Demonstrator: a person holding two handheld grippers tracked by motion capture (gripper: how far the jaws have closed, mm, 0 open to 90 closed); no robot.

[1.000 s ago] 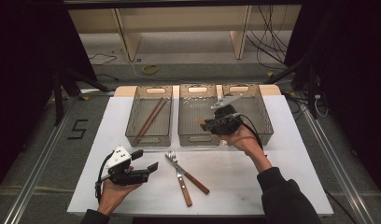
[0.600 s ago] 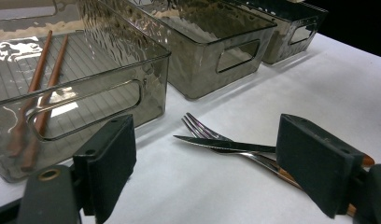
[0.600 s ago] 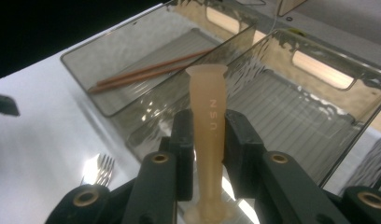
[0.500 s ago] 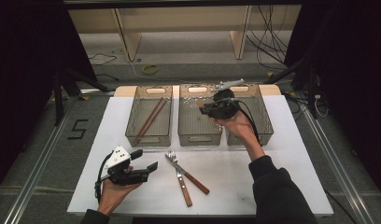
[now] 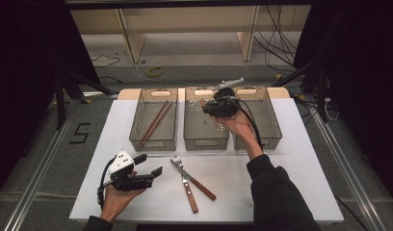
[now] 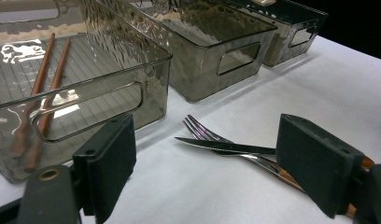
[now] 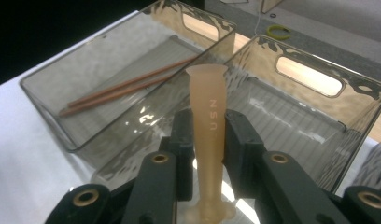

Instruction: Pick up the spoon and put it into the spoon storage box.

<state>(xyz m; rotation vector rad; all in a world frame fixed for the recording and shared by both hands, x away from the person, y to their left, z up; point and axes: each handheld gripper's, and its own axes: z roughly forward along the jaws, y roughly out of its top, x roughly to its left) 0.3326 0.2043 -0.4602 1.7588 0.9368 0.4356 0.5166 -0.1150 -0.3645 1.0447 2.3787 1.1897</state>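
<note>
Holding a pale tan utensil handle [image 7: 208, 140] clamped between its two jaws, the right gripper [image 5: 222, 107] hangs over the middle bin [image 5: 205, 139] of three smoky clear bins lined up along the far edge of the white desk [image 5: 300, 173]. In the right gripper view the handle stands upright between the pads, its flared end uppermost and small lettering on its face; in the high view a slim silvery end pokes out past the gripper toward the far edge. What sort of utensil it is I cannot say for sure, possibly a spoon or a knife, since the working end is blurred.

The left bin [image 5: 153, 139] already holds a pair of brown chopsticks [image 5: 154, 120] lying lengthwise. The right bin [image 5: 274, 130] sits just beside the middle one. A fork [image 6: 212, 137] and a knife [image 6: 226, 147] with wooden handles lie crossed on the desk near its front edge, not yet sorted.

The left gripper [image 5: 149, 166] rests near the front left corner, its jaws standing apart with nothing between them, pointing toward the crossed cutlery.

The step in hand looks like carrying the held piece to its bin. The next move calls for choosing the bin, lowering the piece inside its walls, then parting the jaws so it lies flat.
</note>
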